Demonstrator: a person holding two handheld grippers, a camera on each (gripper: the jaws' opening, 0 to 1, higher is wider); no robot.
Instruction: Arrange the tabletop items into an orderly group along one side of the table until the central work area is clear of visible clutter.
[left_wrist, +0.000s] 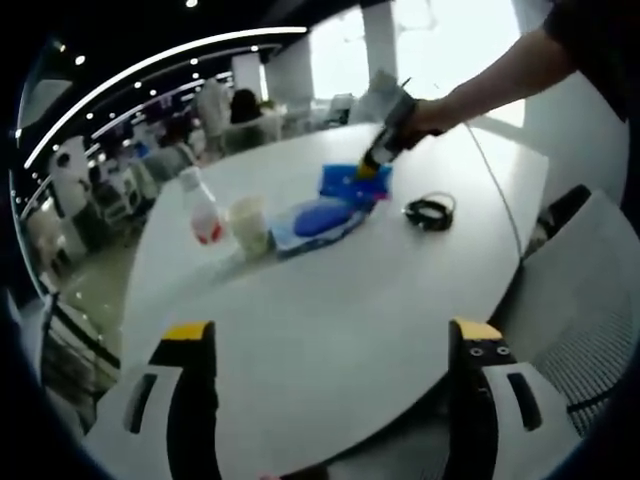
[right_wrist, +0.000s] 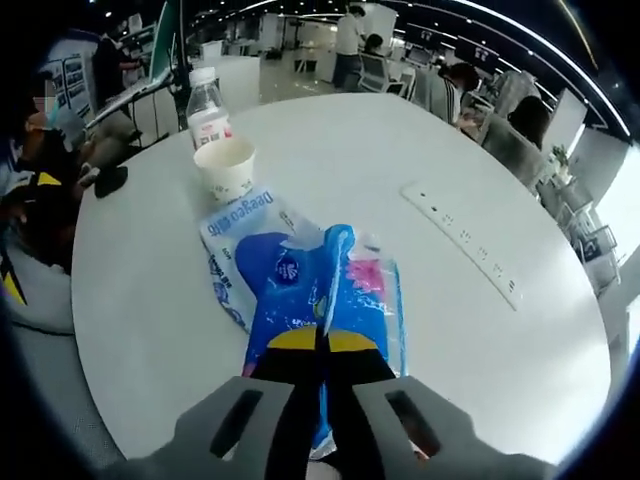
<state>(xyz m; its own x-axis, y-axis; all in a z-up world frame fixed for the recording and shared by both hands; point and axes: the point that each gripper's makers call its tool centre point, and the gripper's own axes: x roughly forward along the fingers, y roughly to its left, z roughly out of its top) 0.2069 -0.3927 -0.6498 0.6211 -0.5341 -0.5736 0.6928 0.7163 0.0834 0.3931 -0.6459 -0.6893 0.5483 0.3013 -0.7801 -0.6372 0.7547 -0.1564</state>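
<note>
Near the far edge of the round white table, seen from the left gripper view, the right gripper comes in from a person's arm and its yellow-tipped jaws are pinched on the bright blue plastic packet. Up close in the right gripper view the same right gripper has its jaws squeezed together on a raised fold of that blue packet, which has a pink patch on one side. Just beside it, overlapping, lies a pale blue printed wipes pack. Next along is a white paper cup, then a clear plastic bottle with a white cap and red label right behind it, closer to the table's edge. A coiled black cable sits apart, on the other side of the packets. A long white power strip lies well off toward the opposite edge. The left gripper hangs over the near edge with jaws spread wide, holding nothing
</note>
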